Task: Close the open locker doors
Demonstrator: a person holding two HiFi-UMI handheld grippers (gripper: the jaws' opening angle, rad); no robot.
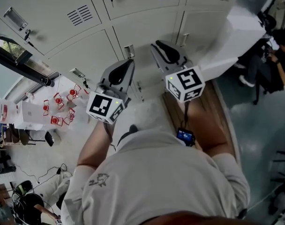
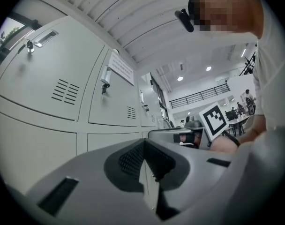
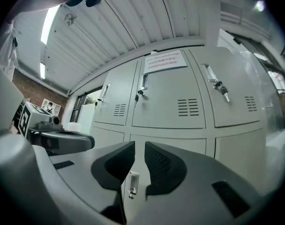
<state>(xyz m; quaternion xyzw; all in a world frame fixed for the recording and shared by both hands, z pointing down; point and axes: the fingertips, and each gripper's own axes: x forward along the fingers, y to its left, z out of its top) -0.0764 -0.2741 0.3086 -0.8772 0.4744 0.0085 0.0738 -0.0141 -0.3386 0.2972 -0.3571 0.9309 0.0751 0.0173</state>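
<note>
**Head view.** A person in a pale shirt (image 1: 156,182), seen from above, faces a wall of grey locker doors (image 1: 147,29). There is a gripper in each hand, and both point level at the lower row. The two grippers lie side by side, near each other but apart. Each carries a black-and-white marker cube (image 1: 184,84) at its rear, next to the hand. A brown wooden strip (image 1: 203,111) runs along the foot of the lockers under the right gripper. A white slab (image 1: 241,29) juts out from the lockers at the upper right. Whether it is an open door cannot be told.

**Left gripper view.** The fingers of the left gripper (image 2: 143,144) meet at their tips and hold nothing. Lower down, a thin wedge of locker face shows between the ribbed pads. The doors recede to the left of the gripper. The other gripper and its cube show at the right.

**Right gripper view.** The fingers of the right gripper (image 3: 138,146) stand a narrow slot apart and are empty. Through the slot a small metal latch (image 3: 132,184) on a lower door shows, behind the fingers and not touched by them. The three upper doors have vent slots (image 3: 188,107), handles and hanging keys (image 3: 222,89). A paper notice (image 3: 167,60) is stuck on the middle one. All the doors in this view appear to sit flush in their frames.
</note>
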